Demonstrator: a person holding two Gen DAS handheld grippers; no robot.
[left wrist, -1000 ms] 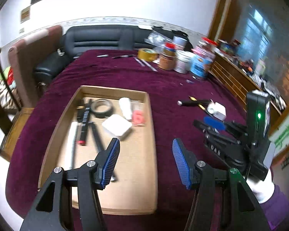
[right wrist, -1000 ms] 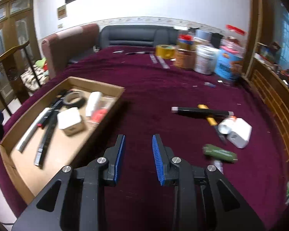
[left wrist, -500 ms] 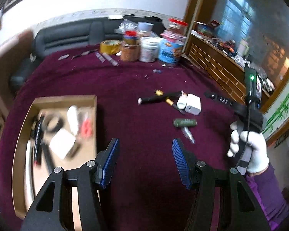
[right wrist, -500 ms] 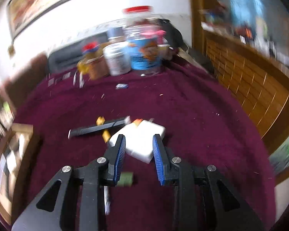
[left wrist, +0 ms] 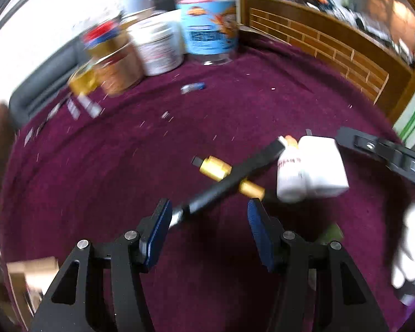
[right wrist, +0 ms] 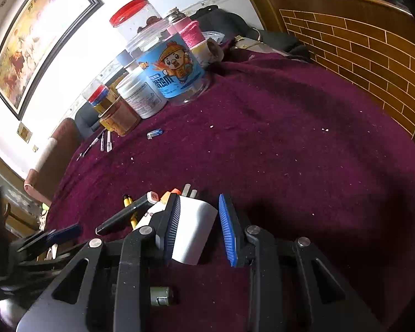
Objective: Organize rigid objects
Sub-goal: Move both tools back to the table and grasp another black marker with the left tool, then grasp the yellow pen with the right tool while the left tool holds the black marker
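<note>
Straddling the white adapter (right wrist: 193, 229), the right gripper (right wrist: 199, 229) has jaws spread, perhaps touching on one side; left gripper (left wrist: 207, 238) jaws spread, empty, over the black pen (left wrist: 229, 182).

On the surface (right wrist: 290, 144), the charger (right wrist: 193, 229) lies between the right gripper's (right wrist: 200, 228) fingers, a marker (right wrist: 124, 215) to its left, jars (right wrist: 168, 72) far behind.
</note>
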